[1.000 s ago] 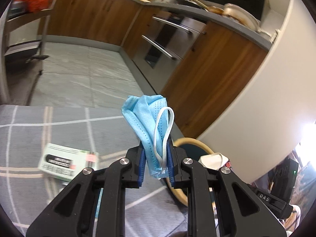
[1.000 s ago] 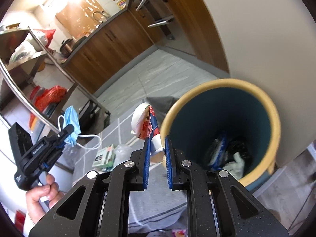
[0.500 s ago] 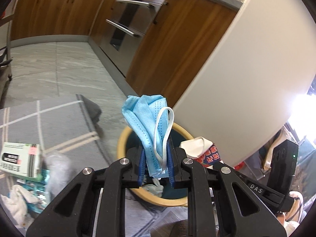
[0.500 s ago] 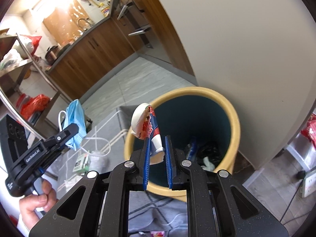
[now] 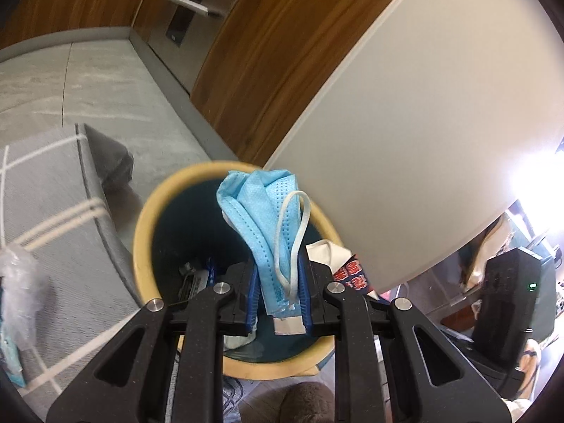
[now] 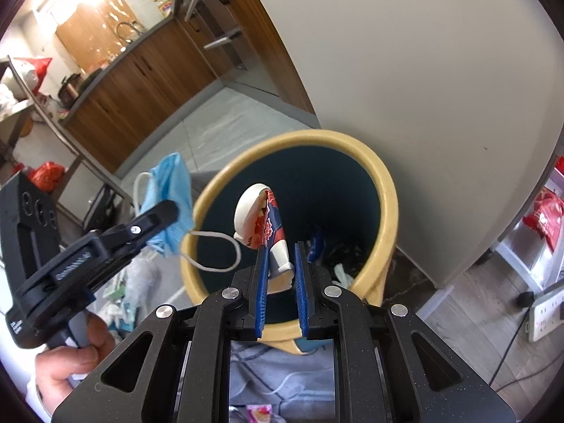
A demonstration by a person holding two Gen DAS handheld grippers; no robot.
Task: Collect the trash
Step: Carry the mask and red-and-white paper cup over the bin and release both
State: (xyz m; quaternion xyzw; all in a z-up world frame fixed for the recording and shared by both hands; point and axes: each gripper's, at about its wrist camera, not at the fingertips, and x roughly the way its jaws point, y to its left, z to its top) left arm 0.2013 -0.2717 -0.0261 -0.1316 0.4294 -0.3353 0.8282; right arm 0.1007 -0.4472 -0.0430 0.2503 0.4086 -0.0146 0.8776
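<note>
A round bin [image 5: 148,225] [image 6: 384,190] with a yellow rim and dark teal inside stands on the floor against a white cabinet; several scraps lie at its bottom. My left gripper [image 5: 278,299] [image 6: 176,216] is shut on a crumpled blue face mask [image 5: 261,218] [image 6: 171,179] and hangs over the bin's mouth, one white ear loop [image 6: 211,250] dangling past the rim. My right gripper [image 6: 280,271] is shut on a flattened red, white and blue paper cup [image 6: 262,222] [image 5: 349,268], held over the near side of the opening.
A grey rug [image 5: 53,218] with pale stripes lies left of the bin, with a clear plastic bag [image 5: 17,282] and other litter on it. The white cabinet [image 6: 423,88] stands close behind the bin. Wooden kitchen cabinets [image 6: 141,81] lie beyond. A power strip [image 6: 548,317] sits at right.
My left gripper carried the mask rightwards and down from over the rug to above the bin. My right gripper edged closer over the bin with the cup. Neither grip changed.
</note>
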